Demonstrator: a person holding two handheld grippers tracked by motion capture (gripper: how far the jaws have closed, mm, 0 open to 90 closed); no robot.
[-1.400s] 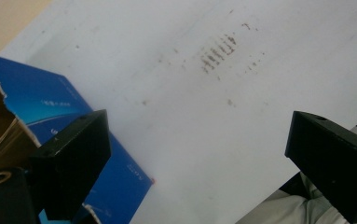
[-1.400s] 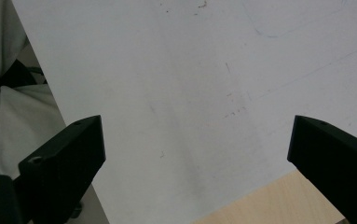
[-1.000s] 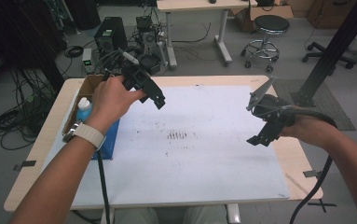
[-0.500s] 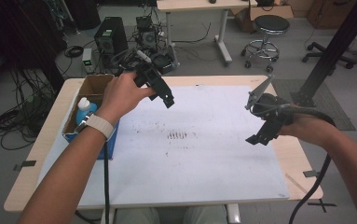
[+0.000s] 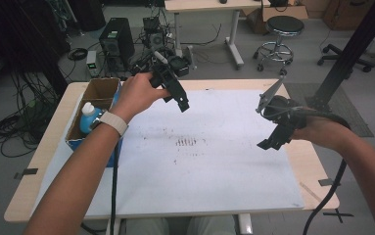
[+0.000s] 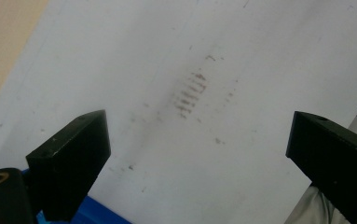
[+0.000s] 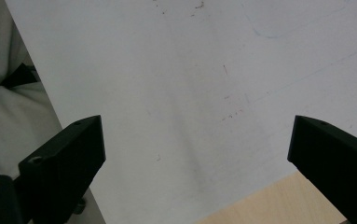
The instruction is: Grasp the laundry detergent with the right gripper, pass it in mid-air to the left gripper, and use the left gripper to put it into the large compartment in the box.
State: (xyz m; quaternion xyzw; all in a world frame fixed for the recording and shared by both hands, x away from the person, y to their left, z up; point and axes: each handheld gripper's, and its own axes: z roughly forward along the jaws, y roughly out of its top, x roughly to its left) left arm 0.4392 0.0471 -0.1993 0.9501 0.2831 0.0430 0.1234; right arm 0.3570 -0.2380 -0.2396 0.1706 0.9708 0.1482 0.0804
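Two spread-jawed tools are held above the white sheet: left gripper far-left; right gripper near the right edge.

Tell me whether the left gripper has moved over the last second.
Yes. In the high view the left gripper has travelled away from the person toward the table's far edge and slightly rightward, leaving the cardboard box farther behind.

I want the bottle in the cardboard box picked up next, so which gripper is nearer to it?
Left. The left gripper hangs just right of the cardboard box holding the bottle; the right gripper is far across the white sheet.
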